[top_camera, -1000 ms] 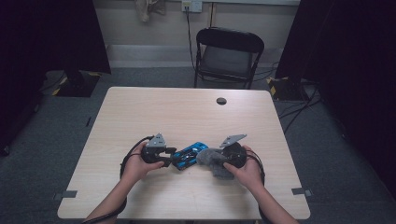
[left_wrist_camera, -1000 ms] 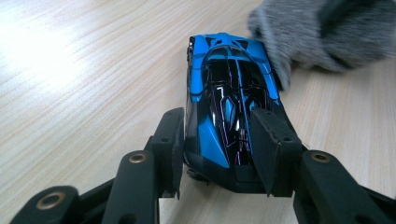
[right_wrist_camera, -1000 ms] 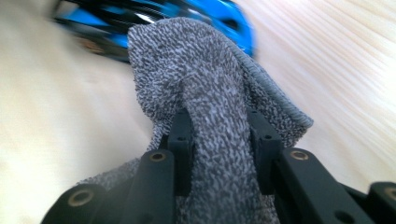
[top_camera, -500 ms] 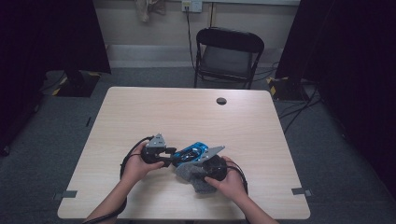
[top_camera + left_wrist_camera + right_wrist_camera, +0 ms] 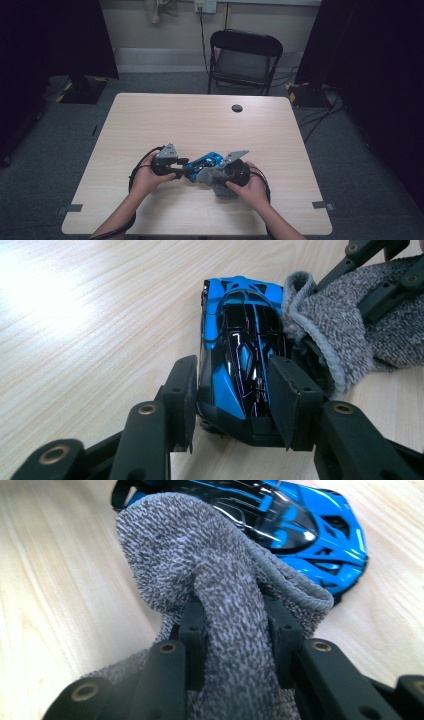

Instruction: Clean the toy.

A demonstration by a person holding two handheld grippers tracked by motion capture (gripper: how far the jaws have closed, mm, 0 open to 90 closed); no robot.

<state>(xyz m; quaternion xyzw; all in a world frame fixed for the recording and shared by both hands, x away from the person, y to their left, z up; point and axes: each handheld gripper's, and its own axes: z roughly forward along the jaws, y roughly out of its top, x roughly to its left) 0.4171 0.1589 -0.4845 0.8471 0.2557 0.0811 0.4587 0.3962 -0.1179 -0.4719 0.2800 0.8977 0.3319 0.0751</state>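
A blue and black toy car (image 5: 205,161) (image 5: 240,345) (image 5: 295,522) rests on the table near the front middle. My left gripper (image 5: 184,169) (image 5: 232,400) is shut on the car's end, one jaw on each side. A grey knitted sock (image 5: 216,181) (image 5: 340,335) (image 5: 210,570) lies against the car's side, its cuff touching the car. My right gripper (image 5: 220,172) (image 5: 235,615) is shut on a fold of the sock, which bunches up between the jaws.
The light wooden table (image 5: 200,120) has a small black disc (image 5: 237,108) near its far edge. A black folding chair (image 5: 243,60) stands behind the table. Cables trail from both grippers toward the front edge.
My right gripper with the sock shifted left against the car half a second ago, then eased slightly right. The left gripper and car stayed in place.
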